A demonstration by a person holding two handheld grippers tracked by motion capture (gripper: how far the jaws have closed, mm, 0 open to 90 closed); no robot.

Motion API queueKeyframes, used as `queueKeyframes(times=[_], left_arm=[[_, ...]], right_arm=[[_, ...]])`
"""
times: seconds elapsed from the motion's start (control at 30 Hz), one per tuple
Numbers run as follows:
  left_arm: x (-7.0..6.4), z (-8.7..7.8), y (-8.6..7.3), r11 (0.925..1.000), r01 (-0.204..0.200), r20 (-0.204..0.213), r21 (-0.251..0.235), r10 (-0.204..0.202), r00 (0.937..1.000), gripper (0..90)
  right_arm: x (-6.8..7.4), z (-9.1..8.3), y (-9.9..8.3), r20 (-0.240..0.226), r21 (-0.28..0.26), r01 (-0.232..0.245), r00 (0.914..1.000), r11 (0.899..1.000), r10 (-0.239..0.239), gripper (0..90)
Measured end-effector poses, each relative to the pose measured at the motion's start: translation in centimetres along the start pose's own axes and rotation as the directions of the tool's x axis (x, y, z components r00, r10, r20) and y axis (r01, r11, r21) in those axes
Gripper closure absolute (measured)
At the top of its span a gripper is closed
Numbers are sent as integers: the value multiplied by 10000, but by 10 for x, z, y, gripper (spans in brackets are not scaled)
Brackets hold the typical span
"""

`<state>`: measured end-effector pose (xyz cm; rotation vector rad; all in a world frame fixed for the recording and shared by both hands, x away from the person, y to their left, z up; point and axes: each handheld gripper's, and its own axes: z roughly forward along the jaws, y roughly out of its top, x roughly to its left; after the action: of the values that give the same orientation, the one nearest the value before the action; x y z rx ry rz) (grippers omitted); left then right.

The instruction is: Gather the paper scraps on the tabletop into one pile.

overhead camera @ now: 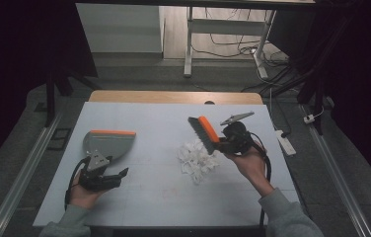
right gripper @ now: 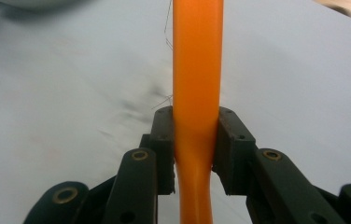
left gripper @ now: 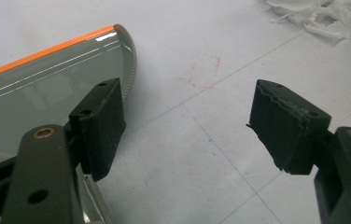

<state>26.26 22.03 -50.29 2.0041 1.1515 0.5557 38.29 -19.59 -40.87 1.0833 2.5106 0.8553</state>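
A grey dustpan with an orange front edge lies on the left of the white table board. My left gripper is just in front of it, open and holding nothing. In the left gripper view the dustpan lies beside and behind the left jaw, and the gripper has bare table between its jaws. My right gripper is shut on the handle of an orange brush with black bristles, held above a pile of shredded white paper. The orange handle runs up between the shut jaws.
Scraps of the paper pile show at the top right of the left gripper view. A wooden tabletop edge lies behind the board. A white power strip and cables lie on the floor at right, and metal rails run along both sides.
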Motion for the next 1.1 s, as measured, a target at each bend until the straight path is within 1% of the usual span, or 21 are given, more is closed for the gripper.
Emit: queueKeyframes(times=[0.03, 0.1, 0.17, 0.23, 0.33, 0.47, 0.53, 0.57, 0.63, 0.73, 0.8, 0.87, 0.9, 0.97, 1.1], left_arm=[[0, 0, 0, 10000, -7, 2, -1, 7, 10000, 274], [0, 0, 0, 10000, 0, -2, 0, 0, 10000, 274], [0, 0, 0, 10000, 4, -2, 5, -4, 10000, 274], [0, 0, 0, 10000, 0, -18, 20, 0, 10000, 274], [-1, 1, 0, 10000, -15, -10, 56, 15, 10000, 274], [-2, 2, 1, 10000, -9, 3, 95, 9, 10000, 274], [-2, 2, 1, 9999, -34, 16, 95, 34, 10000, 274], [-2, 2, 1, 9999, -31, 14, 101, 30, 10000, 274], [-2, 1, 1, 10000, 0, 14, 95, 0, 10000, 274], [-1, 1, 0, 10000, 13, 23, 81, -13, 10000, 274], [-1, 1, 0, 10000, 17, 26, 91, -18, 10000, 274], [-1, 2, 0, 9999, 9, 14, 123, -9, 10000, 274], [-1, 2, 0, 9999, 0, 14, 130, 0, 10000, 274], [-2, 2, 1, 9999, -15, 20, 143, 15, 10000, 274], [-2, 2, 1, 9999, -15, 4, 122, 15, 10000, 274]], right_arm=[[-7, 1, -5, 141, 122, -260, 9996, 9996, 258, 714], [-19, 6, -13, 445, 396, -587, 9974, 9975, 569, 714], [-26, 12, -21, 724, 696, -752, 9949, 9947, 701, 714], [-29, 18, -26, 771, 902, -809, 9943, 9926, 741, 714], [-26, 27, -29, 639, 1182, -740, 9957, 9902, 668, 714], [-17, 34, -23, 281, 1081, -676, 9975, 9918, 650, 714], [-11, 39, -19, 133, 1080, -531, 9986, 9927, 519, 714], [-8, 40, -17, 83, 1026, -450, 9990, 9937, 444, 714], [-4, 41, -14, -159, 863, -437, 9989, 9953, 452, 714], [-3, 35, -11, -67, 544, -376, 9993, 9978, 380, 714], [-8, 28, -12, -84, 284, -493, 9987, 9984, 496, 714], [-11, 19, -15, 46, -33, -599, 9982, 9982, 599, 714], [-13, 14, -16, 16, -146, -622, 9981, 9980, 622, 714], [-16, 6, -18, -40, -302, -681, 9977, 9972, 680, 715], [-20, -4, -21, -93, -386, -820, 9966, 9959, 817, 715]])
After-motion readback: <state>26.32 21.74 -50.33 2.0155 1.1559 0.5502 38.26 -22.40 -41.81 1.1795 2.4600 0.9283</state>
